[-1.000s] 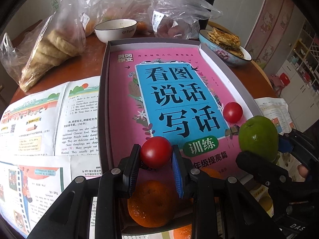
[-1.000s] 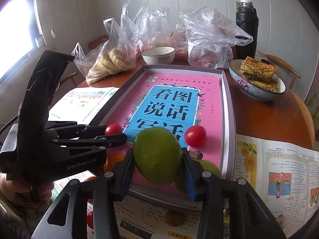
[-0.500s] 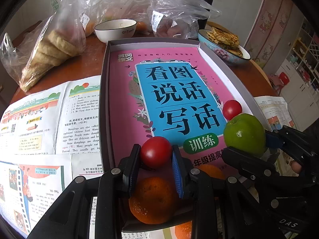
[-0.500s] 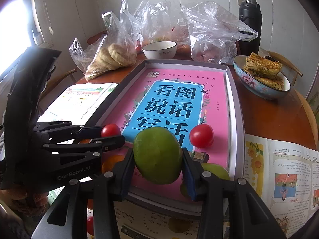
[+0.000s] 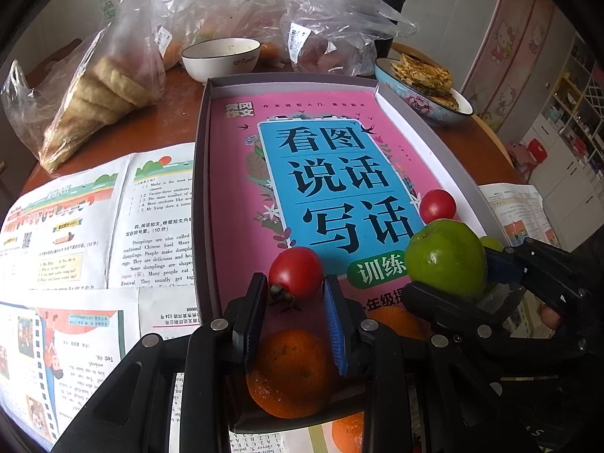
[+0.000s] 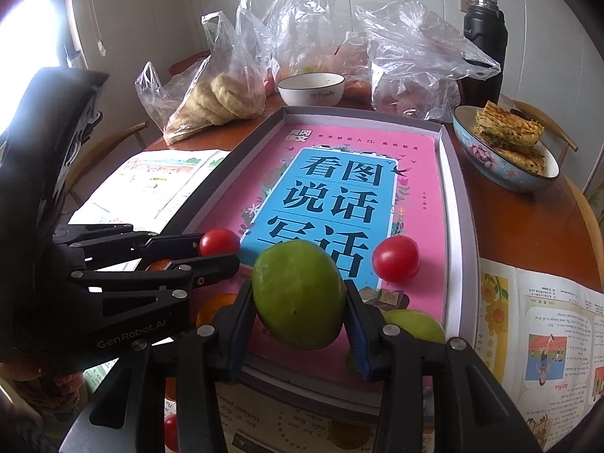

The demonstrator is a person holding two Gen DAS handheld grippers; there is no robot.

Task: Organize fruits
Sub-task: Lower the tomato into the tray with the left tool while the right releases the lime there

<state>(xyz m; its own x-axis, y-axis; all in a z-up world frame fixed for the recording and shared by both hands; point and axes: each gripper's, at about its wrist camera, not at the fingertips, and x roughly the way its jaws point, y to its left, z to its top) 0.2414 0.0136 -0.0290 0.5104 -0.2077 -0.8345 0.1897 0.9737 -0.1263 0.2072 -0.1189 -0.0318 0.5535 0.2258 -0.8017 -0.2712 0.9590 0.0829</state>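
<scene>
the left gripper point(image 5: 296, 302) pinches a small tomato point(image 5: 296, 271), the right gripper point(image 6: 300, 309) clamps a green fruit point(image 6: 298, 296), both over the tray point(image 6: 451, 204). sorting looks barely half done. only the right view shows what may be a stray tomato point(image 6: 170, 432) off-tray.

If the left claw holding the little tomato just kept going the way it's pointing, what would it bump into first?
Probably the pink book cover lying in the grey tray. The left gripper, shut on the tomato, points down at it; depth is hard to judge.
</scene>
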